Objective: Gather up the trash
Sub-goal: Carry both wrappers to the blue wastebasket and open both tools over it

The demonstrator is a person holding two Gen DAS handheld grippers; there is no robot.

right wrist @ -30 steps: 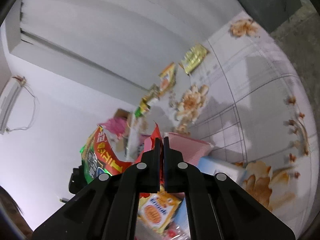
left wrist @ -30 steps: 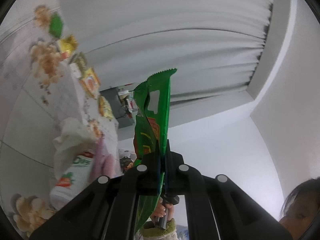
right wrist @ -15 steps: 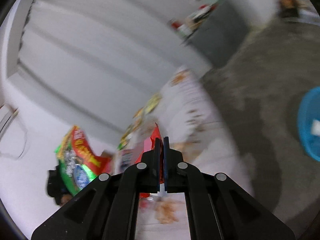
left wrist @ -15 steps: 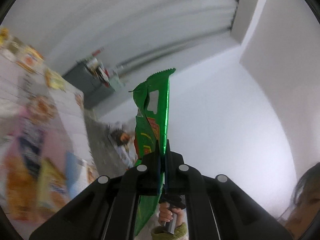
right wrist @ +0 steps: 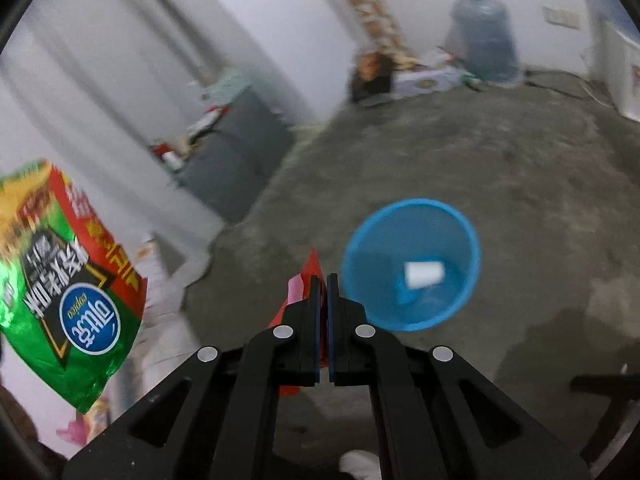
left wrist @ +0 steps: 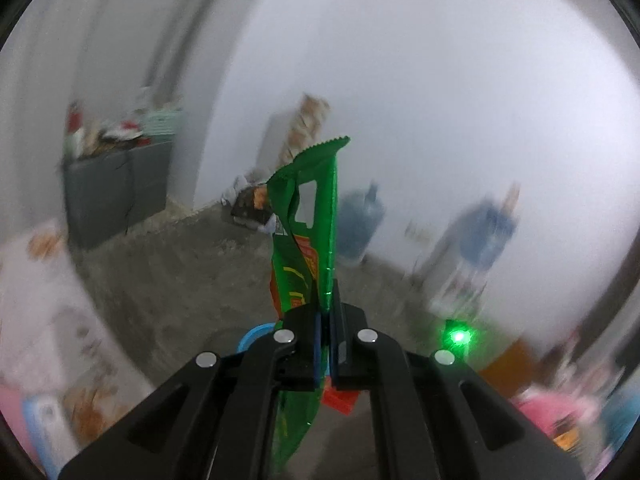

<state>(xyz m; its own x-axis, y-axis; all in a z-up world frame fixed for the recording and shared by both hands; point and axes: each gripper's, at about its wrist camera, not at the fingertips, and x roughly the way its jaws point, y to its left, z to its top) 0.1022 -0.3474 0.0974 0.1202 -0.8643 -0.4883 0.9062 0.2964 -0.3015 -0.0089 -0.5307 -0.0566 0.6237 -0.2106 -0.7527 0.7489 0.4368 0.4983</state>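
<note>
The green bag [left wrist: 316, 240] stands upright in the middle of the left wrist view, and the left gripper [left wrist: 325, 320] is clenched on its lower part. Its serrated top edge reaches the centre of the frame, and its lower end hangs down between the gripper arms. The same bag [right wrist: 68, 280] shows at the left edge of the right wrist view, with its printed face turned to the camera.

The right gripper [right wrist: 323, 300] is clenched on a red wrapper [right wrist: 306, 280], which sticks out just left of the fingertips in the lower centre of that frame. A piece of the red wrapper [left wrist: 340, 400] shows also low in the left view, under the left gripper.

The blue bin [right wrist: 412, 264] stands on the grey floor [right wrist: 520, 184], right of centre in the right view, just beside the right gripper tips in the picture. A white scrap [right wrist: 424, 274] lies inside it. In the left view only a small blue arc of the bin [left wrist: 256, 334] shows, left of the fingers.

Further out, a grey cabinet [right wrist: 236, 160] stands against the wall at centre left of the right view, with small things on top, too blurred to tell. A water jug [right wrist: 484, 40] stands in the upper right. A green light [left wrist: 458, 336] glows in the lower right of the left view.
</note>
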